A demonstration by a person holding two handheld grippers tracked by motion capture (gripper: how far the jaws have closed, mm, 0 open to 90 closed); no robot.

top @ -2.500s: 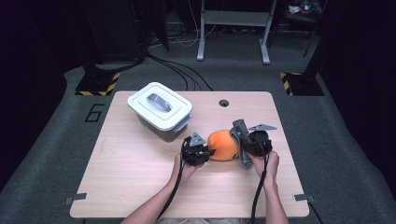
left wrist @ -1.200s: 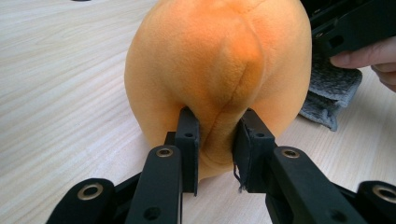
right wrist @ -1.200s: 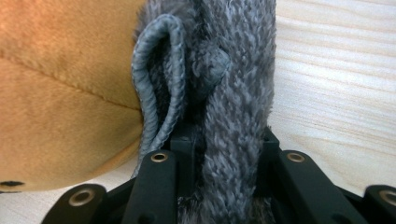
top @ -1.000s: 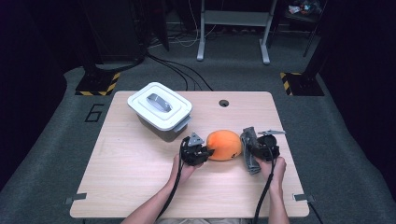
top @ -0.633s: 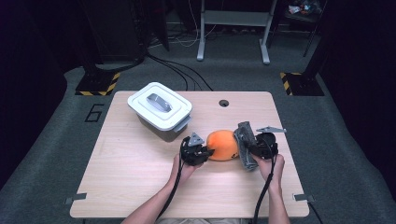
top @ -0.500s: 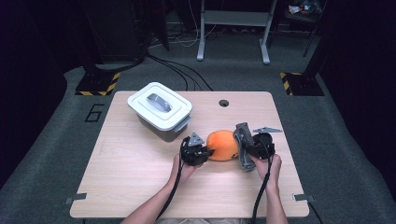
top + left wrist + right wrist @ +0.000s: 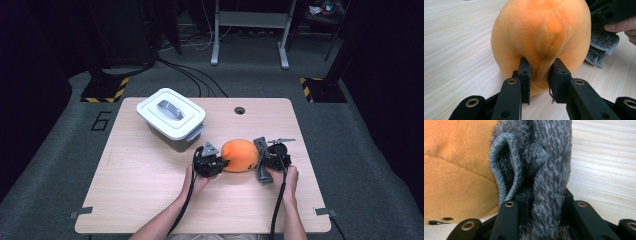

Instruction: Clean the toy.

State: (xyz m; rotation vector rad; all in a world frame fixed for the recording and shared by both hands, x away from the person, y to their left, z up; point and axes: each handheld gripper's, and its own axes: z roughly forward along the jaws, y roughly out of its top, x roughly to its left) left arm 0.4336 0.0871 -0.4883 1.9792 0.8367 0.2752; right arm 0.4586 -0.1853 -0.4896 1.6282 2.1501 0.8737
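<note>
Rounded orange plush toy (image 7: 240, 155) resting on the pale wooden counter (image 7: 140, 185), right of centre. Left gripper (image 7: 539, 78): jaws nearly closed, pinching a fold of the plush. Right gripper (image 7: 543, 205): jaws nearly closed on a fuzzy grey fabric piece (image 7: 549, 170) touching the toy.

1. I am looking down on a light wooden table (image 7: 150, 200) standing on grey carpet (image 7: 365, 150)
2. Black-and-yellow hazard tape (image 7: 105, 92) is marking the dark stands' feet
3. Cables (image 7: 187, 75) are trailing across the floor toward a grey metal frame (image 7: 250, 20)
4. The surroundings are lying in darkness
</note>
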